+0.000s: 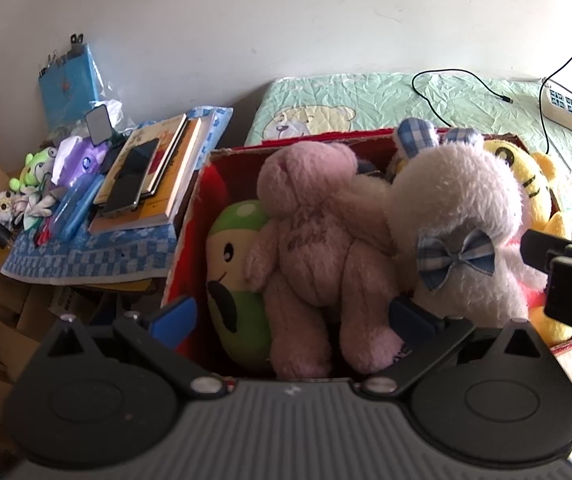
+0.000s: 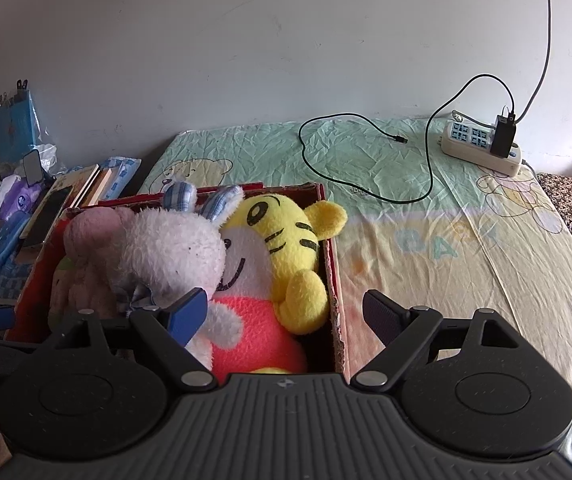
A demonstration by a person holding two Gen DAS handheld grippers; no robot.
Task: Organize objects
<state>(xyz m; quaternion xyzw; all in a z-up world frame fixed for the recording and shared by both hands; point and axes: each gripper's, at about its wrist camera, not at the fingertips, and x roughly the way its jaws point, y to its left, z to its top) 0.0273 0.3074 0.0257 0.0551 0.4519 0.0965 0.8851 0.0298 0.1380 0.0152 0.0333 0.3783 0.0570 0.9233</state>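
A red cardboard box (image 1: 190, 236) (image 2: 331, 264) on the bed holds several plush toys: a pink bear (image 1: 309, 232) (image 2: 86, 236), a green and yellow plush (image 1: 234, 280), a white rabbit (image 1: 457, 216) (image 2: 166, 252) with blue checked ears and bow, and a yellow tiger (image 1: 533, 184) (image 2: 286, 240). My left gripper (image 1: 291, 316) is open above the box, its fingers either side of the pink bear's legs. My right gripper (image 2: 286, 312) is open above the box's right wall, over the tiger; it also shows in the left wrist view (image 1: 565, 276).
A side table with a blue checked cloth (image 1: 86, 256) carries books (image 1: 154, 176), a phone (image 1: 130, 180), pens and small plush toys (image 1: 34, 184). On the bed sheet (image 2: 445, 248) lie a black cable (image 2: 365, 160) and a power strip (image 2: 481, 146).
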